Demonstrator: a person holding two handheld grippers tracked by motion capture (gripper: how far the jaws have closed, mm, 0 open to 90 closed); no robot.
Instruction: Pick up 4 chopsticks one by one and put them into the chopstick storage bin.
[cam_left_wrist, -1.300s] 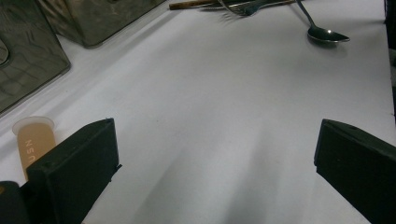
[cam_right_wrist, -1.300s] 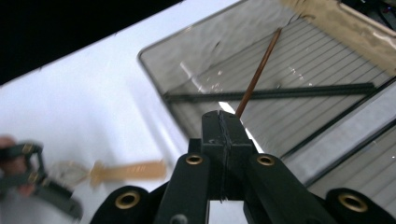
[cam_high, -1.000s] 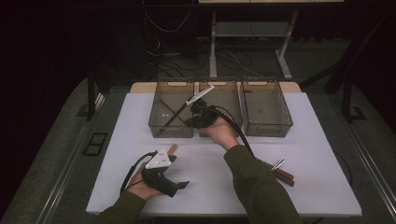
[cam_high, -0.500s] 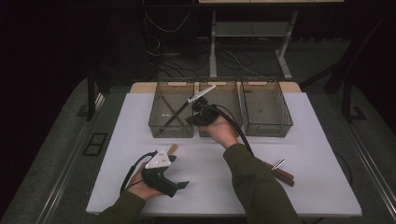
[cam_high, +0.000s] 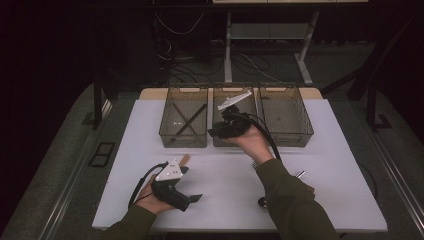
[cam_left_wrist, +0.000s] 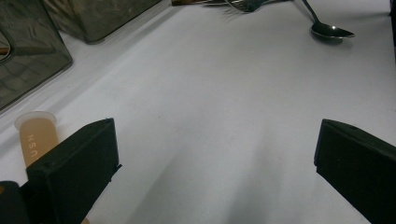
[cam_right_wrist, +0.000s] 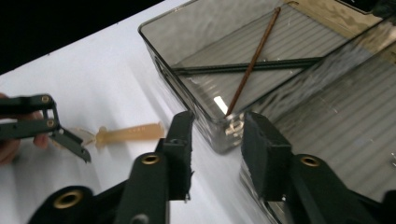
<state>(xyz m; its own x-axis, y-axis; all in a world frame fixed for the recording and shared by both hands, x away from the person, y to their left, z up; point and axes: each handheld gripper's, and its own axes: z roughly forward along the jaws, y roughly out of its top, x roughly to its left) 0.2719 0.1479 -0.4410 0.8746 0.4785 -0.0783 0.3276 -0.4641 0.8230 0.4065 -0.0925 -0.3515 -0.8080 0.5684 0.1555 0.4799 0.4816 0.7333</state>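
Sorting cutlery into three smoked-plastic bins looked to be the work in hand, and it seemed partly done. The left bin (cam_high: 183, 120) already held a dark rod and a thin brown stick (cam_right_wrist: 252, 60) crossed on its floor. The right hand-held gripper (cam_high: 220, 131) hung over the near edge of the middle bin (cam_high: 235, 137); its jaws had just been opening and stood somewhat apart with nothing between them, so I judged it had let something go there, though what lay in that bin could not be told. The left hand-held gripper (cam_high: 192, 200) rested low on the white surface (cam_high: 225, 200) near the front edge, jaws spread wide and empty. Beside it lay a pale tan, handle-like piece (cam_left_wrist: 36, 137), untouched. Left to do, by my reading: that piece, plus a steel spoon (cam_left_wrist: 329, 30) and a fork (cam_left_wrist: 243, 5) lying farther along the surface. The right bin (cam_high: 285, 117) appeared empty.
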